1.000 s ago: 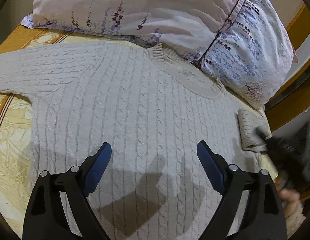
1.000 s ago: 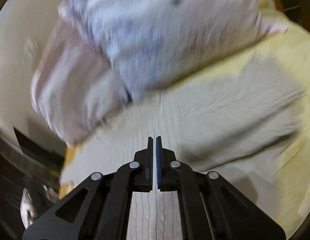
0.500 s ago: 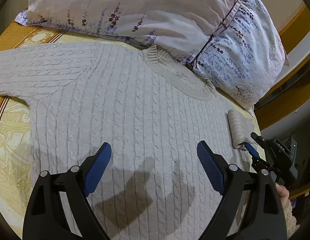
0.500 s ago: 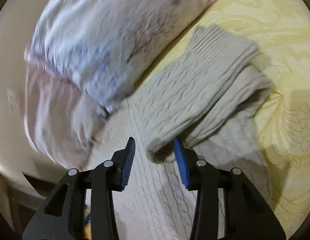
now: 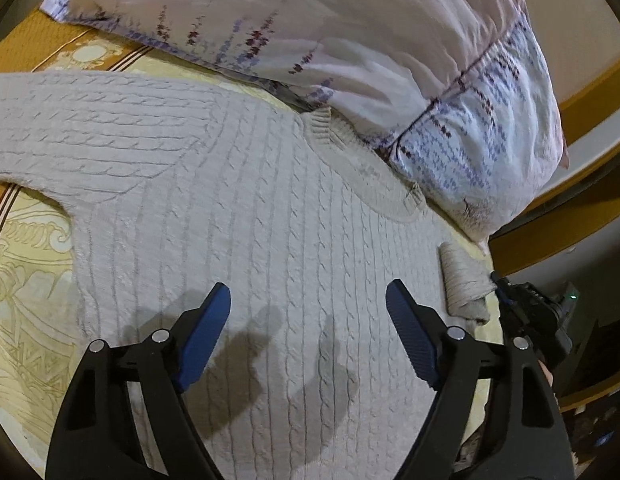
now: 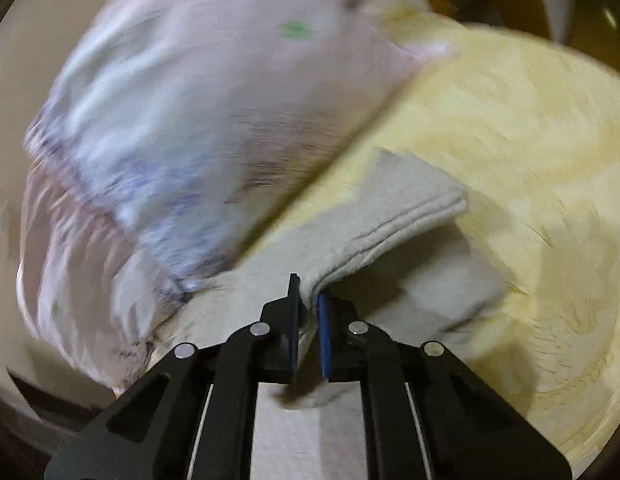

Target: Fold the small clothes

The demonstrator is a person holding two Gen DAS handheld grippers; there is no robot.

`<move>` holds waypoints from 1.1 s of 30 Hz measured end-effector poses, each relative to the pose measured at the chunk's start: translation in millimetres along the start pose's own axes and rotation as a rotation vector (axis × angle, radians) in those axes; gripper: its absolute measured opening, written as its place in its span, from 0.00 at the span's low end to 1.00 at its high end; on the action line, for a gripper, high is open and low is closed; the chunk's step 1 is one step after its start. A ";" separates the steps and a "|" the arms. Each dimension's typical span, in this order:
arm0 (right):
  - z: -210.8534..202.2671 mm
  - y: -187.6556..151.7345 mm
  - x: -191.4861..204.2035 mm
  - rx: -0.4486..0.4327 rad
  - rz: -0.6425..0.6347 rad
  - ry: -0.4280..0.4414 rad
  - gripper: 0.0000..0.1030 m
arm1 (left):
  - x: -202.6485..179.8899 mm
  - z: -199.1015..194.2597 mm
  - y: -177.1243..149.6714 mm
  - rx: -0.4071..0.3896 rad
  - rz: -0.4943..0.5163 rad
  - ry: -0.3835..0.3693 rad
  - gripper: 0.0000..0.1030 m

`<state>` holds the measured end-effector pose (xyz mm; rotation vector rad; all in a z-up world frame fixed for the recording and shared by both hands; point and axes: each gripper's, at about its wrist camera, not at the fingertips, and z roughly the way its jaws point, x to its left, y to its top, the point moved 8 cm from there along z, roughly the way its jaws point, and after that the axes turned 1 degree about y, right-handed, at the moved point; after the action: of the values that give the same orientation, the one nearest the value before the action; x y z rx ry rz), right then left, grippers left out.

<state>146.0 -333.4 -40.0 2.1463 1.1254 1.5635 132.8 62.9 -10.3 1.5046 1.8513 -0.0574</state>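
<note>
Right gripper pinches sweater's right sleeve to fold it inward; left gripper, jaws closing with nothing between, hovers over sweater body.

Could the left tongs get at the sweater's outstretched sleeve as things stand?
Probably yes. The left tongs are over the sweater's body, jaws closing with nothing between them, and the sleeve lies flat and uncovered on the bedspread. The pillow sits behind it, not across the way.
</note>
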 end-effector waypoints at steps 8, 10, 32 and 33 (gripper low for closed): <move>40.2 -120.8 141.8 0.255 -0.456 0.165 0.09 | 9.9 -4.1 13.5 -0.005 -0.089 -0.095 0.75; 59.0 -162.5 144.6 0.385 -0.531 0.142 0.19 | 8.4 1.0 15.2 0.013 -0.099 -0.117 0.74; -0.5 -41.7 -81.9 0.077 0.374 0.040 0.31 | -0.5 77.8 25.5 0.148 -0.085 -0.050 0.09; 2.1 -39.6 -83.1 0.073 0.379 0.036 0.25 | -1.1 79.6 28.0 0.154 -0.078 -0.050 0.09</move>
<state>120.6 -365.5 -122.5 2.5030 0.8295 1.7406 197.2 33.7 -56.4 1.5191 1.9007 -0.2779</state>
